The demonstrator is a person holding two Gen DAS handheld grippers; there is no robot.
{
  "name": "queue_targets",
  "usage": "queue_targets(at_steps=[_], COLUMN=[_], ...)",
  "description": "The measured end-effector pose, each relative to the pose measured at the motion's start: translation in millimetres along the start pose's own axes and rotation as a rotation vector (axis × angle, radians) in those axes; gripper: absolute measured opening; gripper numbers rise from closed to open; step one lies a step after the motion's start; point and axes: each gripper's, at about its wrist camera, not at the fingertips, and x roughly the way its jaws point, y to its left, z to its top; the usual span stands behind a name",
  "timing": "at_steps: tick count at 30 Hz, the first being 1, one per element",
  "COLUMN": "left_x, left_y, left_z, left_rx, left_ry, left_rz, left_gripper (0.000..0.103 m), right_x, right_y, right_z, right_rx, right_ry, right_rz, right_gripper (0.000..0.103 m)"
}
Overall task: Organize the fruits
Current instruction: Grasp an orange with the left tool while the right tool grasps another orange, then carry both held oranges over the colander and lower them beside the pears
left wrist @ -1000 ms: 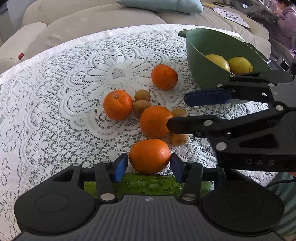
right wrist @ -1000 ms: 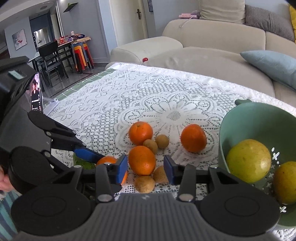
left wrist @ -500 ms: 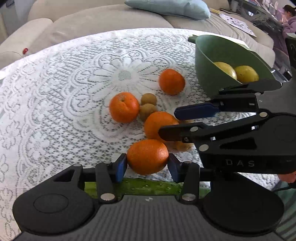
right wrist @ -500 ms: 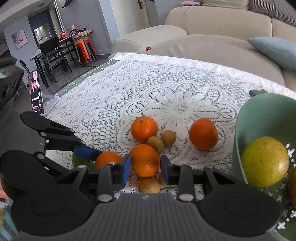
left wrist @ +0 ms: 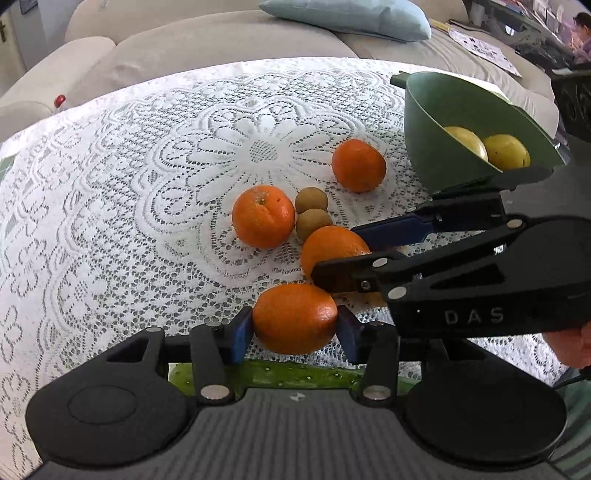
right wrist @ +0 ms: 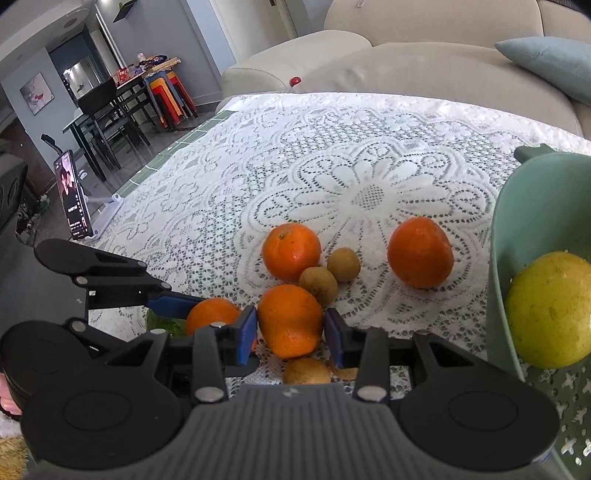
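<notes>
Several oranges and small brown kiwis lie on the lace tablecloth (left wrist: pixel 110 221). My left gripper (left wrist: pixel 294 329) is shut on the nearest orange (left wrist: pixel 294 318), its blue pads touching both sides. My right gripper (right wrist: pixel 291 332) is closed around a second orange (right wrist: pixel 290 320), pads at its sides; it also shows in the left wrist view (left wrist: pixel 330 247). Two free oranges (left wrist: pixel 263 216) (left wrist: pixel 358 165) and two kiwis (left wrist: pixel 311 199) (left wrist: pixel 313 222) lie beyond. A green bowl (left wrist: pixel 436 147) at the right holds two yellow fruits (left wrist: pixel 506 150).
A green cucumber (left wrist: pixel 280 374) lies under my left gripper at the table's near edge. Two more kiwis (right wrist: pixel 306 371) sit under the right gripper. A beige sofa (left wrist: pixel 184 40) with a blue cushion (left wrist: pixel 351 16) runs behind the table. A phone on a stand (right wrist: pixel 72 197) is on the floor at left.
Both grippers have closed in: the left pads came together onto the nearest orange, and the right gripper moved forward and closed around the second orange.
</notes>
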Motion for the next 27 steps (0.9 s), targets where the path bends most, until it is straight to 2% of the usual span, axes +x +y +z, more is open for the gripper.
queue_targets(at_steps=[8, 13, 21, 27], left_x=[-0.5, -6.6, -21.3, -35.2], left_y=[-7.4, -10.6, -12.4, -8.8], left_z=[-0.4, -0.7, -0.8, 0.9], left_rx=[0.016, 0.016, -0.022, -0.082], left_ry=[-0.005, -0.029, -0.077, -0.133], left_rz=[0.031, 0.026, 0.038, 0.070], left_gripper=[0.052, 0.052, 0.052, 0.052], right_x=[-2.7, -12.6, -34.4, -63.3], right_y=[7.5, 15.4, 18.9, 20.0], right_z=[-1.4, -1.4, -1.1, -1.2], right_rx=[-0.038, -0.084, -0.106, -0.113], right_ry=[-0.016, -0.060, -0.145, -0.253], right_rz=[-0.034, -0.074, -0.112, -0.129], right_gripper=[0.036, 0.036, 0.036, 0.036])
